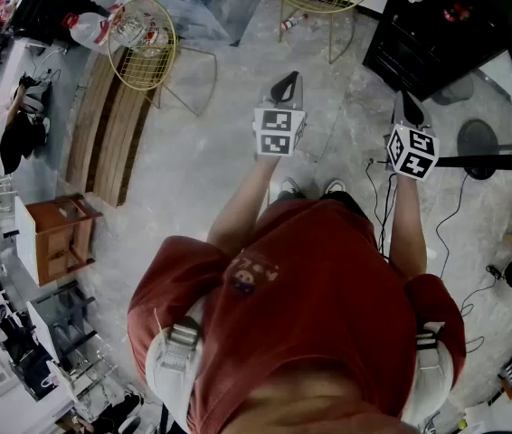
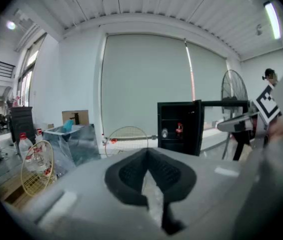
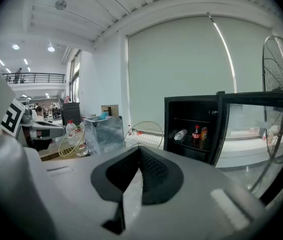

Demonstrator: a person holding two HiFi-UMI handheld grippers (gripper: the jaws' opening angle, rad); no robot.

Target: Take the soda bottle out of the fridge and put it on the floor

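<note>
Soda bottle (image 3: 196, 134) stands upright on a shelf in the open fridge (image 3: 191, 101), at 3 o'clock from the right hand-held gripper (image 3: 140, 149), well apart. Probably rigid, smooth plastic, fairly heavy, maybe slick, so pinch mid-body. Left hand-held gripper (image 2: 146, 151) and right are both pressed together, empty. Right gripper view shows the shelf; head view shows bare floor (image 1: 202, 152).

Bright ceiling strip lamps (image 2: 273, 20) light evenly; fisheye edges bend, corners go black.
</note>
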